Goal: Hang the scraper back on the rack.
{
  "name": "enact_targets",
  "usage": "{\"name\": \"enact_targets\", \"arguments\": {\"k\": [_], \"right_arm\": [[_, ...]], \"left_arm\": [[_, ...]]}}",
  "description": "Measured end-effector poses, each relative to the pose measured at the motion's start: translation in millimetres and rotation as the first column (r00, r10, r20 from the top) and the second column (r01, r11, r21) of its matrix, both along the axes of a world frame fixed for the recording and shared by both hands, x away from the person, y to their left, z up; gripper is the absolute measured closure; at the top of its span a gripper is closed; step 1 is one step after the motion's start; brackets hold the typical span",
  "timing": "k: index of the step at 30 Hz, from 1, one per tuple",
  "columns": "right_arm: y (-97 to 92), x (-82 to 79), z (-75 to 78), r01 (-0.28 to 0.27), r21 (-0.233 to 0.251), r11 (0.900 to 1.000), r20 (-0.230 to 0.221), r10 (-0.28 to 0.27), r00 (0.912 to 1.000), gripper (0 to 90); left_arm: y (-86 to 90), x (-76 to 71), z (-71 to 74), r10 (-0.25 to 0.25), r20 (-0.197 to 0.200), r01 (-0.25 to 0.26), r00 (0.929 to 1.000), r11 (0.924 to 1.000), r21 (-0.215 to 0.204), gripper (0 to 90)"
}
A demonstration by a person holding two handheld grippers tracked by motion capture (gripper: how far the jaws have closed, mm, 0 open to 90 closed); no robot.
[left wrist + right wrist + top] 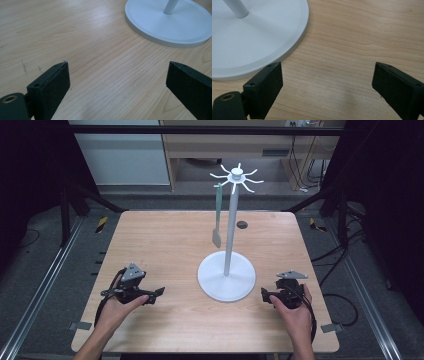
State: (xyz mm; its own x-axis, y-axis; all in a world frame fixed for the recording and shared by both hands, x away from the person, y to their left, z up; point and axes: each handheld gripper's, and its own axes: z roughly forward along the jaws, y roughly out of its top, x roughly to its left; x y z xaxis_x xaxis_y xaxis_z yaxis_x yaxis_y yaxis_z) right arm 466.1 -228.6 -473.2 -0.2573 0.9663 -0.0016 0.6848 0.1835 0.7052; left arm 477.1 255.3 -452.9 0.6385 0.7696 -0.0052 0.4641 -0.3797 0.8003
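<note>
A white stand (228, 232) with a round base (226, 280) and a tall pole rises mid-table, topped by a ring of hooks (236, 176). A grey-green spatula (217, 215) hangs from one hook on the left side. My left gripper (159, 294) rests low at the table's front left, held in a hand, jaws wide apart and empty (117, 77). My right gripper (265, 296) sits at the front right beside the base, also open with nothing between its jaws (327, 77). The base's rim (160, 40) lies ahead of the left jaws, and the base (249, 50) lies close to the right gripper's left jaw.
The wooden table (165, 240) has a small dark hole (242, 224) behind the stand. Black frame posts stand at both sides, and metal rails run along the floor. A wooden cabinet and cables sit beyond the far edge.
</note>
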Motion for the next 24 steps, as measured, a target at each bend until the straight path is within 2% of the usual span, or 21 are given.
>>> {"name": "enact_targets", "arguments": {"k": [7,15,17,20,22,24], "right_arm": [[0.4,0.0,-0.4,0.0,-0.001,1.0,-0.001,0.0,1.0,10.1],[1.1,0.0,-0.8,-0.003,-0.006,1.0,-0.003,0.003,1.0,10.1],[1.3,0.0,-0.7,-0.002,-0.006,1.0,-0.003,0.002,1.0,10.1],[0.5,-0.2,-0.7,-0.002,-0.005,1.0,-0.002,0.002,1.0,10.1],[0.3,-0.5,-0.6,0.003,0.001,1.0,-0.003,-0.003,1.0,10.1],[0.2,-0.5,-0.5,0.003,0.002,1.0,-0.003,-0.003,1.0,10.1]], "left_arm": [[19.0,-1.4,-10.9,0.059,0.016,-0.059,0.9981,0.9981,-0.019,5.1],[34.6,-5.6,-18.1,0.114,0.051,-0.113,0.9921,0.9933,-0.023,5.2],[36.4,-7.5,-19.7,0.121,0.062,-0.121,0.9907,0.9926,-0.017,5.3],[38.4,-11.3,-21.5,0.114,0.044,-0.114,0.9925,0.9934,-0.011,5.3],[37.9,-14.4,-20.6,0.11,0.048,-0.111,0.9927,0.9938,0.009,5.3],[36.4,-17.3,-19.6,0.11,0.047,-0.11,0.9928,0.9939,0.008,5.2]]}}
